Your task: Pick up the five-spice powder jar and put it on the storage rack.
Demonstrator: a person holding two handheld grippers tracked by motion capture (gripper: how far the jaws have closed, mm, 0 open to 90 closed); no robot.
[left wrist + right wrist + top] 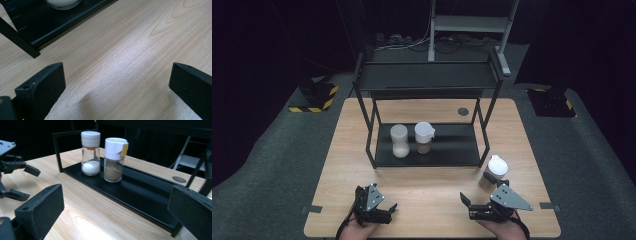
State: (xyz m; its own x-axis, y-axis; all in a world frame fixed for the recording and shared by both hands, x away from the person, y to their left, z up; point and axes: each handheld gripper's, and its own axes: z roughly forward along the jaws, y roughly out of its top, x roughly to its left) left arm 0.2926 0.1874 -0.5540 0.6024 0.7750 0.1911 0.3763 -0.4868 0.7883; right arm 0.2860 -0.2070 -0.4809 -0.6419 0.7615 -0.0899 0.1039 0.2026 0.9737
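Note:
Two shakers stand on the lower shelf of a black rack (447, 150): a clear one with white grains (400, 141) (90, 152) and a white-capped one with brown powder (424, 137) (115, 160). A third white-lidded shaker (495, 172) stands on the table just right of the rack. My left gripper (391, 211) (117, 80) rests open near the table's front edge, with bare wood between its jaws. My right gripper (467, 206) (115, 205) is open too, empty, and faces the rack. The third shaker is just behind it.
The rack's upper shelf (427, 76) overhangs the lower one on thin black posts (371, 135). The wooden table (427, 185) carries a round grommet (463, 111) at the back. The left gripper (26, 182) shows at the left in the right gripper view. Dark floor surrounds the table.

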